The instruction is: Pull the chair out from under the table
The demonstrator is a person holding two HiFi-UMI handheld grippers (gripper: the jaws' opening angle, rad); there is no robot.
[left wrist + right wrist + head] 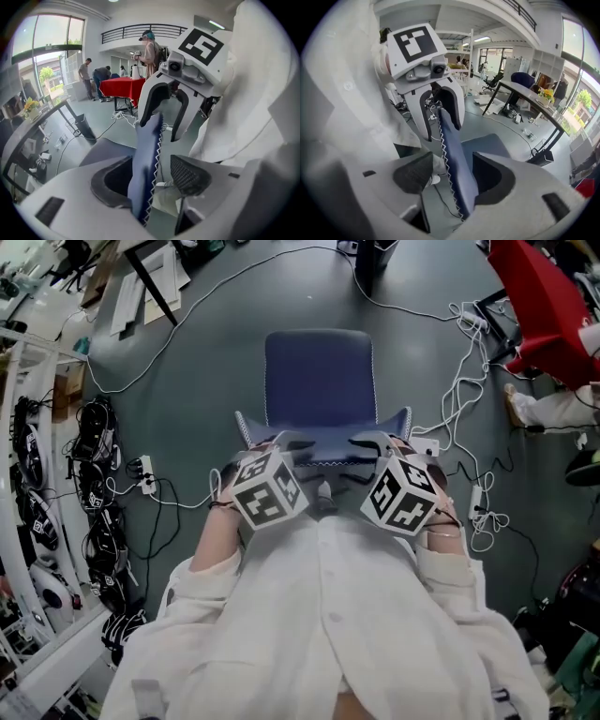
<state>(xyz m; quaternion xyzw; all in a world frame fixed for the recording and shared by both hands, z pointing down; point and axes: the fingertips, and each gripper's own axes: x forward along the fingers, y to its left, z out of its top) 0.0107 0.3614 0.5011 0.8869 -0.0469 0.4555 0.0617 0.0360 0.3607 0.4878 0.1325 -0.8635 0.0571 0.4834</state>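
A blue padded chair stands on the grey floor in front of me, with its seat (319, 371) facing away and its backrest (323, 434) nearest. My left gripper (281, 444) and right gripper (368, 442) straddle the top edge of the backrest, side by side. In the left gripper view the backrest (145, 159) stands between the jaws of the left gripper (150, 180), against the left pad and clear of the right one. In the right gripper view the backrest (457, 159) sits between the open jaws of the right gripper (452, 178), with a gap at the left pad.
White cables (178, 315) and a power strip (145, 474) lie on the floor around the chair. A shelf of gear (37, 502) runs along the left. A red-covered table (539, 306) stands at the far right. A long desk (529, 96) stands beyond the chair.
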